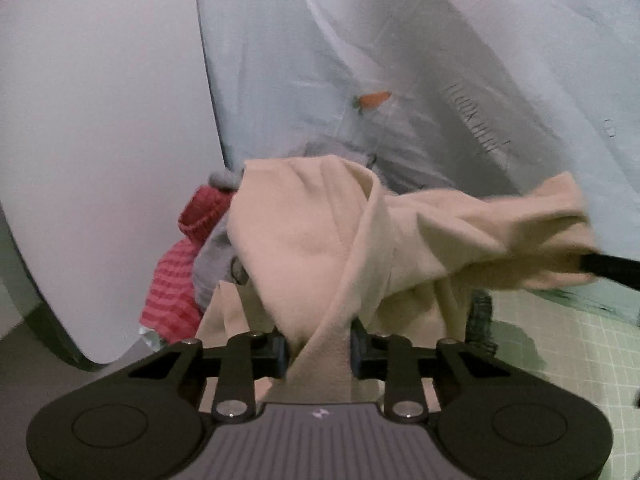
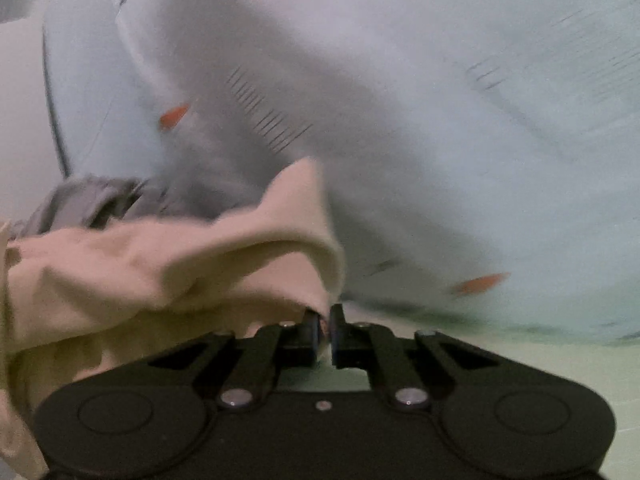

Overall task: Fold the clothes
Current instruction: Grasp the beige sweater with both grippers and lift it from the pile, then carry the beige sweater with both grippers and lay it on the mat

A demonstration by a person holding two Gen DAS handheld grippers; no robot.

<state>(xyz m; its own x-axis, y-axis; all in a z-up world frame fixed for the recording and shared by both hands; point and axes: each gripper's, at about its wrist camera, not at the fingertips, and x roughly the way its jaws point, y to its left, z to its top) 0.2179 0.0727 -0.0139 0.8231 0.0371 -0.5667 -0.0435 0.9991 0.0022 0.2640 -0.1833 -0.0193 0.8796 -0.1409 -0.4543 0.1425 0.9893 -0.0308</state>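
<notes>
Left wrist view: the left gripper (image 1: 319, 354) has its fingers (image 1: 280, 354) partly closed on a band of the beige garment (image 1: 320, 240), which runs up between the pads and presses against both; from there the cloth rises into a bunched fold ahead of the fingers and stretches off to the right, where a dark finger of the right gripper (image 1: 608, 270) enters from the frame edge into its far end; the gripper points forward and somewhat downward; behind the beige cloth to the left lie a red striped knit piece (image 1: 180, 280) and a grey garment (image 1: 212, 264); farther back hangs a pale blue sheet with small orange carrot prints (image 1: 374, 100); a green gridded mat (image 1: 580, 360) shows low at right.

Right wrist view: the right gripper (image 2: 325, 330) has its fingers (image 2: 310, 330) almost fully together, pinching an edge of the beige garment (image 2: 180, 264), which spreads away to the left; the picture is blurred.
</notes>
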